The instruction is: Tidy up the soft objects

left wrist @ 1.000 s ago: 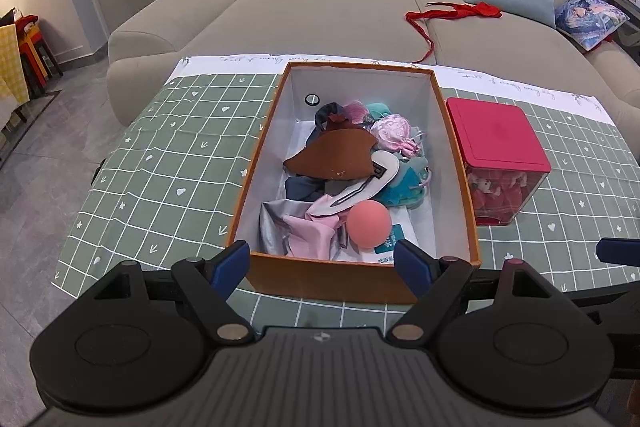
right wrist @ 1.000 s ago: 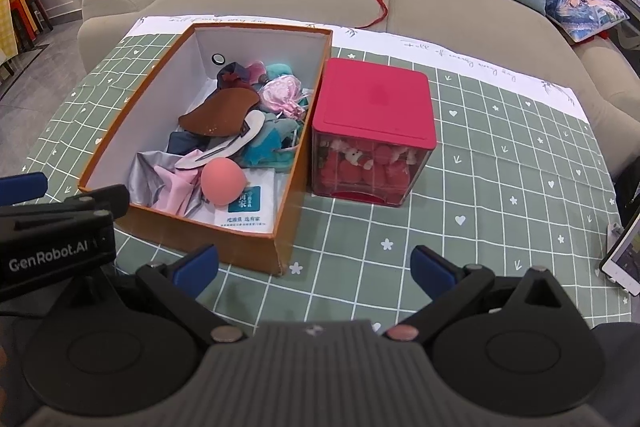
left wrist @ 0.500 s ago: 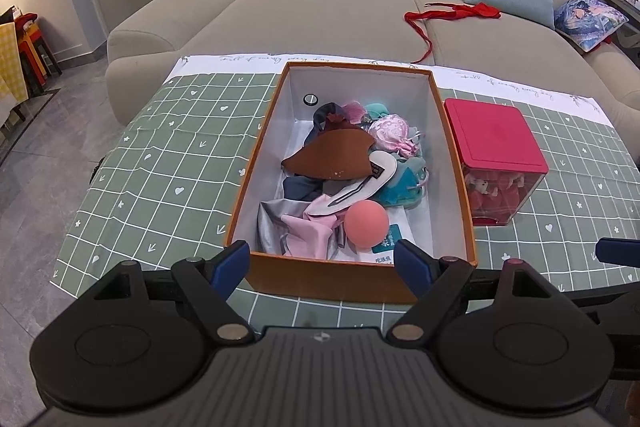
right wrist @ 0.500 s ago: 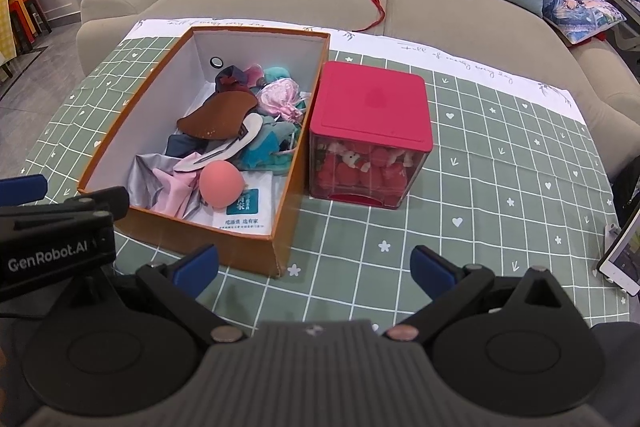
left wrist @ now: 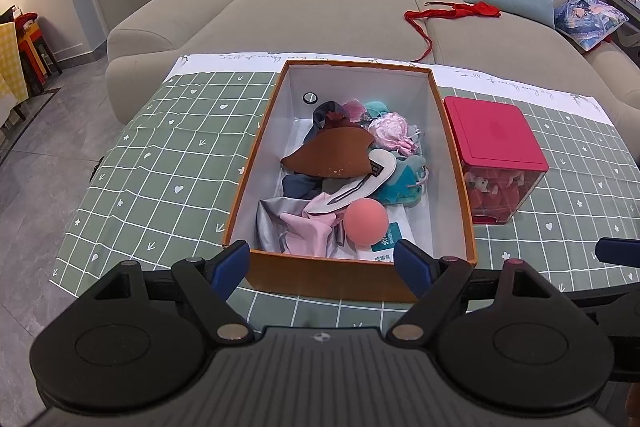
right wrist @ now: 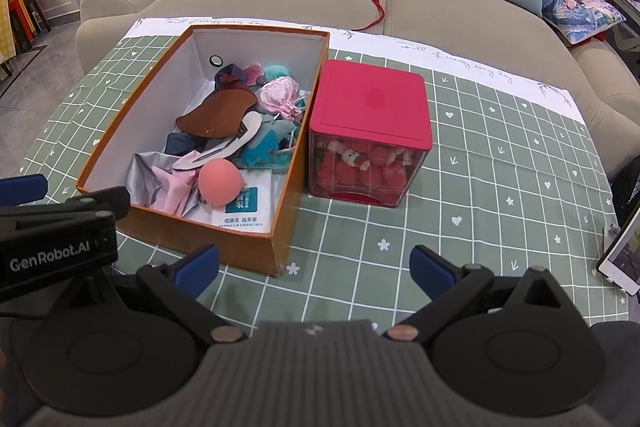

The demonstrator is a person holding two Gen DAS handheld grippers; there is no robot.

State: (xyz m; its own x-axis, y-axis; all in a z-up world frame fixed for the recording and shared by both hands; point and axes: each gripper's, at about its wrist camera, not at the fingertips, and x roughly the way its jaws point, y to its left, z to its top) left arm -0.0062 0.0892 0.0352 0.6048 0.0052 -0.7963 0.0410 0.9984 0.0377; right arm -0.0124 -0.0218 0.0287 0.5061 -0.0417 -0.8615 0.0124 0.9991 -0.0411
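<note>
Both grippers' fingers spreading wide, holding nothing, left gripper point(left wrist: 322, 259) facing the cardboard box point(left wrist: 360, 277) ahead, right gripper point(right wrist: 314, 263) alone showing a tablet point(right wrist: 622, 257) beyond its right finger

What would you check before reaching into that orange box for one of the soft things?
1. Left gripper open and empty: ok.
2. Right gripper open and empty: ok.
3. Orange box uncovered, contents reachable: ok.
4. Pink ball on top of the pile, unobstructed: ok.
5. Red-lidded container ready to receive items: not ok, lid on.
6. Free space inside that container: cannot tell.
</note>
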